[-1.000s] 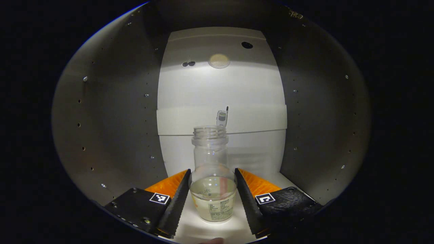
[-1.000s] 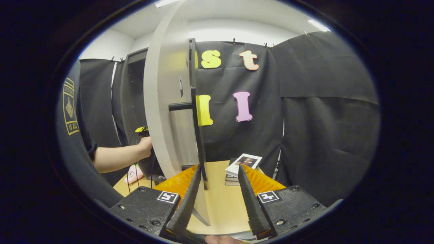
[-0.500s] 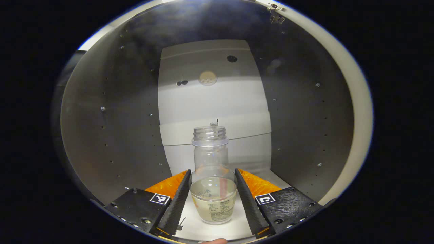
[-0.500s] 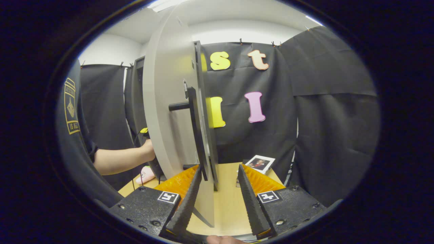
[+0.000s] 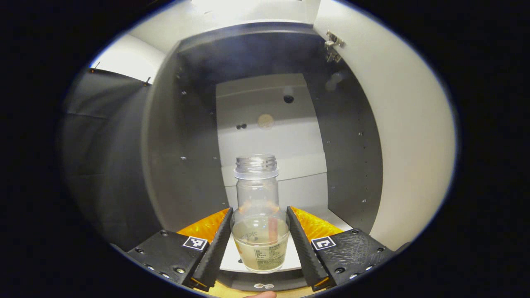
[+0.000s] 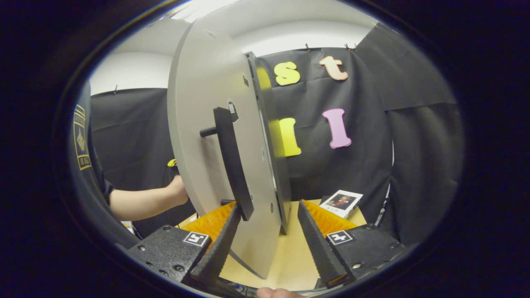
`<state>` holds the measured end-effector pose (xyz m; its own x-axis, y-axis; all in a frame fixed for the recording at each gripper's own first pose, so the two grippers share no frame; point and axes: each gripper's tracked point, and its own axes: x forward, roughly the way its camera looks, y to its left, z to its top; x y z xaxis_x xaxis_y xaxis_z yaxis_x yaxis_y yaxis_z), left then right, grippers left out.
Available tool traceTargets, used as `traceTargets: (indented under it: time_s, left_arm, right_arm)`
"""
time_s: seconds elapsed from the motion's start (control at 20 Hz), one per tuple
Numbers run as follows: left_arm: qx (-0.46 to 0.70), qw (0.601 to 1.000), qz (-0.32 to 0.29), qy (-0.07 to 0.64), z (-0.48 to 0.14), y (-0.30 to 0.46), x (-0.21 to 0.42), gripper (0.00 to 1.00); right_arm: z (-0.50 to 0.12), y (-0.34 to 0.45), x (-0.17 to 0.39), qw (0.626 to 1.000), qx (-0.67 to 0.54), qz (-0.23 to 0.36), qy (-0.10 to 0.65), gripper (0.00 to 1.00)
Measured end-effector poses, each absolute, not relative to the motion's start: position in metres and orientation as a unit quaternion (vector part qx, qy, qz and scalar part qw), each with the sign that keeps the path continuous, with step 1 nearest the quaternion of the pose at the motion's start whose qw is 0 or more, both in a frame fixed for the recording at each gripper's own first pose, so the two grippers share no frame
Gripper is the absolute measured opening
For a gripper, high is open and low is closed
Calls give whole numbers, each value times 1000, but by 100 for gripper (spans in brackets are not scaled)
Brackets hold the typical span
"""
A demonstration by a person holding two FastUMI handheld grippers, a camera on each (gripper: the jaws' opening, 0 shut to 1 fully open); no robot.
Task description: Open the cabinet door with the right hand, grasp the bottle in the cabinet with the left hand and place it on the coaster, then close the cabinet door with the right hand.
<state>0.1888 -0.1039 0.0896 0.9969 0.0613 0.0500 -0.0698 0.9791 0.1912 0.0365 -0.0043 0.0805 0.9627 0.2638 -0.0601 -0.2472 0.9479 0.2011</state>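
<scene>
— Left gripper (image 5: pixel 259 244)?
— Clamped on the bottle (image 5: pixel 258 223) at the cabinet (image 5: pixel 186 157) mouth; bottle base cut off.
— Right gripper (image 6: pixel 269 244)?
— Fingers apart beside the door (image 6: pixel 207 124); handle (image 6: pixel 230 161) foot hidden.

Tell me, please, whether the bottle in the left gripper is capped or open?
Open. The bottle shows a bare threaded neck with no cap, and it stands upright, partly filled with pale liquid, between the left gripper fingers.

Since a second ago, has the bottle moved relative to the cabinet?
Yes. The bottle, gripped by the left claw, has come back out toward the cabinet's front: the back panel looks smaller and the front edge and door now show.
</scene>
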Motion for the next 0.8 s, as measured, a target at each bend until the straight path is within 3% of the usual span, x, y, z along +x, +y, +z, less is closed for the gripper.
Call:
traceTargets:
  time_s: [0.25,0.8]
  left_arm:
    - [112,990,76,-48,83,-66,131,76]
    - [84,986,138,-27,-26,17,50,76]
  right_arm:
    - [80,-3,37,984,73,155,54,92]
    - [76,-9,52,993,15,84,77,95]
